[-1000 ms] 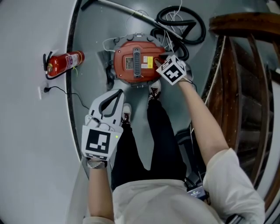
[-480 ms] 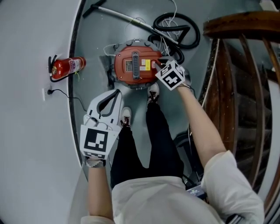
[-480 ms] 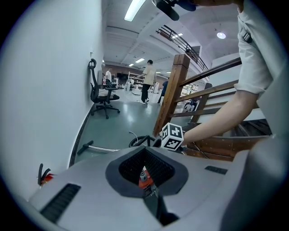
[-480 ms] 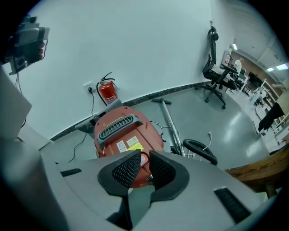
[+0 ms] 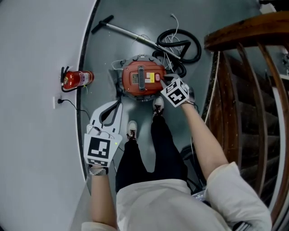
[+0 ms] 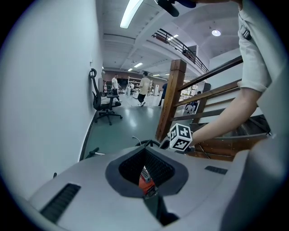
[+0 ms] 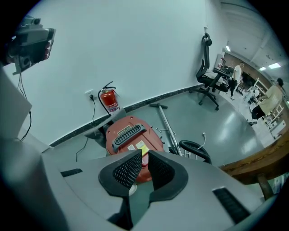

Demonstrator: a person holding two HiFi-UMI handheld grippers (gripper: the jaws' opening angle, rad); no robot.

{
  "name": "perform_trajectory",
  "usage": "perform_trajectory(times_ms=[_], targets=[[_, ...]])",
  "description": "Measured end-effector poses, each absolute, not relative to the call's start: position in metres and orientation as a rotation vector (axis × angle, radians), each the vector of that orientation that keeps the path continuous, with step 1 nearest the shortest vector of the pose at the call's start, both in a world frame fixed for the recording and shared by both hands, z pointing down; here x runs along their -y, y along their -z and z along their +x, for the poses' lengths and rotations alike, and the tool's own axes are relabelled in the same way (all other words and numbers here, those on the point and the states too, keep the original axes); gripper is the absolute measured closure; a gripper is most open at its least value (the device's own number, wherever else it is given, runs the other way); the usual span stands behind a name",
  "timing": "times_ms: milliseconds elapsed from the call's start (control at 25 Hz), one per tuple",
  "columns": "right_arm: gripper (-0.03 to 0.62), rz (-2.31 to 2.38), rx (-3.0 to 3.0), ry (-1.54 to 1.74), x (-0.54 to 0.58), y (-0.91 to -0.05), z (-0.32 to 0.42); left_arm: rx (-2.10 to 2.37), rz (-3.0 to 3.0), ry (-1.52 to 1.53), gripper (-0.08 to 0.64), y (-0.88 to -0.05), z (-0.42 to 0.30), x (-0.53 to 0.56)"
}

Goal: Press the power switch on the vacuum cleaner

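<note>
One fire extinguisher (image 5: 82,78) by the vacuum cleaner (image 5: 135,81), outside left gripper view.

Noted red extinguisher (image 5: 77,79) upright on floor (image 5: 113,54) against white wall (image 5: 36,45), black hose at top. Logged socket (image 5: 55,102) on wall just beside it, black cord plugged in and trailing down to floor. Observed dark skirting (image 7: 144,104) along wall foot. Recorded black office chair (image 6: 104,106) farther along same wall, well apart from extinguisher. Found wooden banister (image 5: 239,34) opposite wall, curved rail over slim spindles, square wooden post (image 6: 171,99) at one end. Seen several persons (image 6: 145,90) standing far back in open hall, too small for detail. Marked strip light (image 6: 132,12) on ceiling, lit. Noted white shoes (image 5: 131,129) on floor, dark trousers (image 5: 167,144) above.
</note>
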State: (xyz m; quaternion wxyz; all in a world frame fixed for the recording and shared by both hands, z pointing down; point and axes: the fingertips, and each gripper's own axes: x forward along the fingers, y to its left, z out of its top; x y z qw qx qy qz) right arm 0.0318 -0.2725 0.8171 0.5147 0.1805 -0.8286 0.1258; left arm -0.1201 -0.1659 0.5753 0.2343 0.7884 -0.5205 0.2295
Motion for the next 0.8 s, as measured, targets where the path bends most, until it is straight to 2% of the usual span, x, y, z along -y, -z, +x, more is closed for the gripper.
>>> perform_trajectory(times_ms=[800], targets=[[0.558,0.564,2.1,-0.164,0.253,-0.674,0.027,1.466,2.346,-0.607,0.561,-0.479,-0.119,0.146]])
